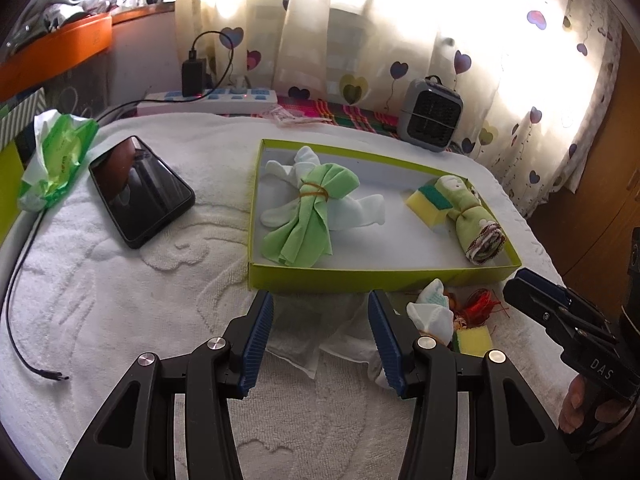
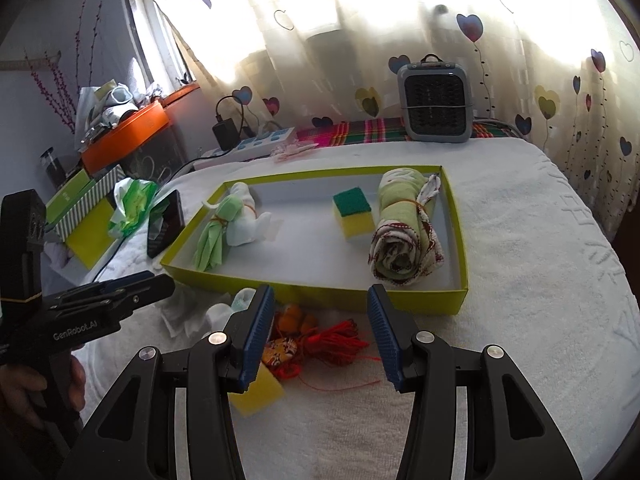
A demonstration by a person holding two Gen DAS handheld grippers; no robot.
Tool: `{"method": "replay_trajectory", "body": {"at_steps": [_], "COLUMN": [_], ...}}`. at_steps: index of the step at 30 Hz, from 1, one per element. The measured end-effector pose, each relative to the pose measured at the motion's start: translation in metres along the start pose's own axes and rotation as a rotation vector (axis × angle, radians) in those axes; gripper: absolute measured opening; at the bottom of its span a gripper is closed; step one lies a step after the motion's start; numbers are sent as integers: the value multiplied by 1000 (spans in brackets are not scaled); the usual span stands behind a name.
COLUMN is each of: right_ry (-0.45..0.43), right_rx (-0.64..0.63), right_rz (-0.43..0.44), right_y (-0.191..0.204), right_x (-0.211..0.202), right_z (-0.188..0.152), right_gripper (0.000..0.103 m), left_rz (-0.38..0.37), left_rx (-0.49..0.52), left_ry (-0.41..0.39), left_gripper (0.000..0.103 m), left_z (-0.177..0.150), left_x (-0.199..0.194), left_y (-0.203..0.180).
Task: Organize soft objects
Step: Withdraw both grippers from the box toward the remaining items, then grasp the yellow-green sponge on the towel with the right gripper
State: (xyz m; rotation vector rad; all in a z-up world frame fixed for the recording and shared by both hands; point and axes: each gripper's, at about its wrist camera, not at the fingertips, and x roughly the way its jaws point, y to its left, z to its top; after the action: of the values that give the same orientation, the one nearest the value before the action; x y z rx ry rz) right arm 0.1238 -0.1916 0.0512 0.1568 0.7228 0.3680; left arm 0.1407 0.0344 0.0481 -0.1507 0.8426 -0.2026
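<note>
Fingers [image 1: 256, 336] of left gripper [image 1: 320, 340] apart, empty, over a white cloth [image 1: 296, 344] on the towel-covered bed [image 1: 120, 300]. Right gripper [image 2: 321, 334] also spread, holding nothing, above red tassel [image 2: 336, 344] and yellow sponge [image 2: 260, 394]. White sock [image 1: 430, 314] lies just beside these, all in front of the green tray [image 2: 424, 300]. Inside tray: green cloth bundle [image 1: 310, 216] tied over white socks at its left end; second sponge [image 2: 352, 214] touching rolled towel [image 2: 404, 228] at its right end. Outward: phone [image 1: 140, 192] and wipes pack [image 1: 56, 156] left of tray, small heater [image 2: 434, 98] by curtain behind.
</note>
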Motion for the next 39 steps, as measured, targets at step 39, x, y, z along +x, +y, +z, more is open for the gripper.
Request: {"method": "replay_trajectory", "body": {"at_steps": [39], "right_ry": [140], "right_rx": [-122], "right_rz": [208], "right_y": [15], "right_x": [4], "right_z": [-38], "right_gripper": [49], "left_rz": [-7], "left_rx": [-7], "left_ry": [41], "left_gripper": [48], "left_z": [-25], "left_x": [-6], "left_y": [7]}}
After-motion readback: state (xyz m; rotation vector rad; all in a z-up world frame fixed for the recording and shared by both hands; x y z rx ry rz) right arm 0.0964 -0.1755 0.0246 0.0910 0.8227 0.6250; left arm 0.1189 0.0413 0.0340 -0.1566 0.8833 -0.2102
